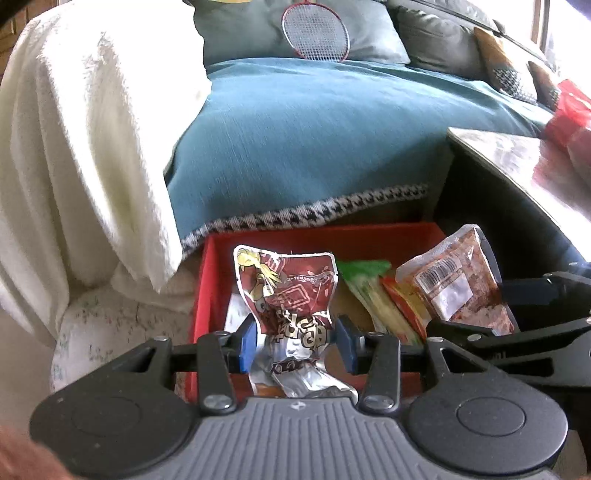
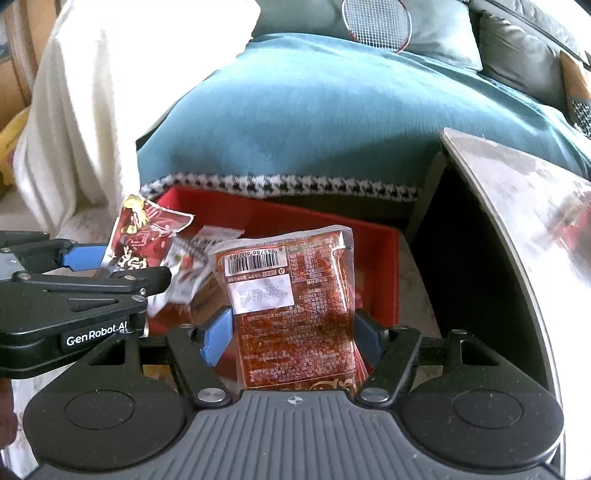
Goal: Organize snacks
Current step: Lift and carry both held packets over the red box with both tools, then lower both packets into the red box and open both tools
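My left gripper [image 1: 295, 345] is shut on a crumpled dark red foil snack packet with a cartoon figure [image 1: 288, 295], held upright over the red box [image 1: 369, 236]. My right gripper [image 2: 293, 332] is shut on a clear pouch of red chili snack with a barcode label [image 2: 295, 295], also held over the red box [image 2: 384, 273]. The pouch shows at the right in the left wrist view [image 1: 465, 288], and the foil packet at the left in the right wrist view [image 2: 144, 236]. Green and yellow-red packets [image 1: 376, 295] lie inside the box.
A sofa with a teal blanket [image 1: 314, 140] stands behind the box, with a white throw [image 1: 85, 147] on its arm and a badminton racket [image 1: 314, 31] on a cushion. A glossy table top [image 2: 517, 206] rises at the right, with a red package [image 1: 572, 114] on it.
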Demonstrator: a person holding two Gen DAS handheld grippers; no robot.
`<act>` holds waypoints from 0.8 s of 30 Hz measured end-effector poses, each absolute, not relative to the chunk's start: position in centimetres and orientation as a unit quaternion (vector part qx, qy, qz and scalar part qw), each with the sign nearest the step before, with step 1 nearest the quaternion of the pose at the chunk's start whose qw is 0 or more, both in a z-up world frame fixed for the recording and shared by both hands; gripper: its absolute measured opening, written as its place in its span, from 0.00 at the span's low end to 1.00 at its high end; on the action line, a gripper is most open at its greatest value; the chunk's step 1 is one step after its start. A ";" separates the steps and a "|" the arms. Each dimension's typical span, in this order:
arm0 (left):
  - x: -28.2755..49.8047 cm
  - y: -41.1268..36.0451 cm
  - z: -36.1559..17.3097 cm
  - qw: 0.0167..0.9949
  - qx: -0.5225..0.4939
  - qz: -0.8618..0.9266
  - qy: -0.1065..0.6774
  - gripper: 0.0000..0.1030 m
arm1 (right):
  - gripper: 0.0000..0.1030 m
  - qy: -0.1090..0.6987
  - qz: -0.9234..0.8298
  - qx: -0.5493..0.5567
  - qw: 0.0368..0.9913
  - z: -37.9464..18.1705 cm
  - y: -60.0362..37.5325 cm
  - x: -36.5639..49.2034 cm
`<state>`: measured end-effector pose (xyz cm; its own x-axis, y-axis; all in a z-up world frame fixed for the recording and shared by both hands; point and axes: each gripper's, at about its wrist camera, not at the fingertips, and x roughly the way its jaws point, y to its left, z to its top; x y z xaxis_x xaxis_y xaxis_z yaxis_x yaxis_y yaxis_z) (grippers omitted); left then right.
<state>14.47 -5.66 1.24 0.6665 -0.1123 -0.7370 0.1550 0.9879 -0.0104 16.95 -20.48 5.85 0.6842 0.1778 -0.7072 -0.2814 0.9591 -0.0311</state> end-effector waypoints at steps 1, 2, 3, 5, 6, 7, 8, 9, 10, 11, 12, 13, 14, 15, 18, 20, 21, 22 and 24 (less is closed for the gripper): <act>14.9 -5.6 1.2 0.913 0.025 -0.072 0.401 0.37 | 0.73 0.376 0.124 -0.069 0.916 5.9 -20.4 17.4; 15.3 -5.5 1.1 0.913 0.023 -0.070 0.401 0.37 | 0.73 0.375 0.123 -0.070 0.916 5.9 -20.3 17.8; 15.7 -5.3 0.9 0.913 0.020 -0.068 0.401 0.37 | 0.73 0.375 0.122 -0.072 0.916 5.9 -20.1 18.3; 16.5 -5.1 0.6 0.913 0.018 -0.062 0.403 0.37 | 0.73 0.375 0.122 -0.075 0.916 5.6 -19.7 19.2; 16.9 -5.0 0.5 0.913 0.018 -0.060 0.404 0.37 | 0.73 0.375 0.122 -0.076 0.916 5.4 -19.5 19.6; 17.3 -4.8 0.2 0.912 0.017 -0.057 0.405 0.36 | 0.73 0.376 0.122 -0.077 0.915 5.2 -19.4 20.1; 17.6 -4.7 0.0 0.912 0.017 -0.055 0.406 0.36 | 0.73 0.377 0.123 -0.078 0.915 5.0 -19.2 20.6; 18.0 -4.6 -0.3 0.911 0.017 -0.053 0.409 0.37 | 0.73 0.379 0.123 -0.079 0.914 4.8 -19.1 20.9; 18.2 -4.5 -0.5 0.910 0.016 -0.051 0.411 0.37 | 0.73 0.378 0.124 -0.080 0.914 4.6 -18.9 21.2; 18.5 -4.5 -0.8 0.909 0.015 -0.049 0.413 0.37 | 0.73 0.379 0.123 -0.081 0.913 4.4 -18.8 21.6; 18.7 -4.4 -1.1 0.908 0.013 -0.048 0.416 0.37 | 0.73 0.381 0.123 -0.082 0.913 4.2 -18.7 21.8; 18.9 -4.3 -1.4 0.907 0.012 -0.047 0.418 0.37 | 0.73 0.381 0.123 -0.083 0.912 3.9 -18.6 22.1; 19.1 -4.3 -1.7 0.906 0.012 -0.046 0.422 0.37 | 0.73 0.383 0.123 -0.082 0.912 3.8 -18.5 22.3; 19.2 -4.3 -2.0 0.904 0.012 -0.045 0.425 0.37 | 0.73 0.384 0.123 -0.081 0.911 3.5 -18.4 22.6; 19.6 -4.3 -3.1 0.898 0.014 -0.044 0.438 0.37 | 0.73 0.391 0.123 -0.082 0.908 2.9 -18.4 23.1; 19.7 -4.4 -3.6 0.895 0.016 -0.042 0.444 0.37 | 0.74 0.397 0.122 -0.087 0.905 2.4 -18.2 23.3; 19.7 -4.4 -3.9 0.894 0.018 -0.041 0.446 0.37 | 0.74 0.400 0.122 -0.089 0.904 2.2 -18.2 23.4; 19.7 -4.5 -4.1 0.893 0.021 -0.040 0.448 0.37 | 0.75 0.403 0.121 -0.090 0.903 2.0 -18.1 23.5; 19.7 -4.7 -4.4 0.893 0.027 -0.038 0.448 0.37 | 0.76 0.407 0.120 -0.093 0.901 1.6 -18.0 23.6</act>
<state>19.68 -4.67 -4.41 0.5952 -0.0432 -0.8024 0.0920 0.9957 0.0147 23.63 -18.04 1.56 0.6397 0.1409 -0.7556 -0.2924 0.9538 -0.0696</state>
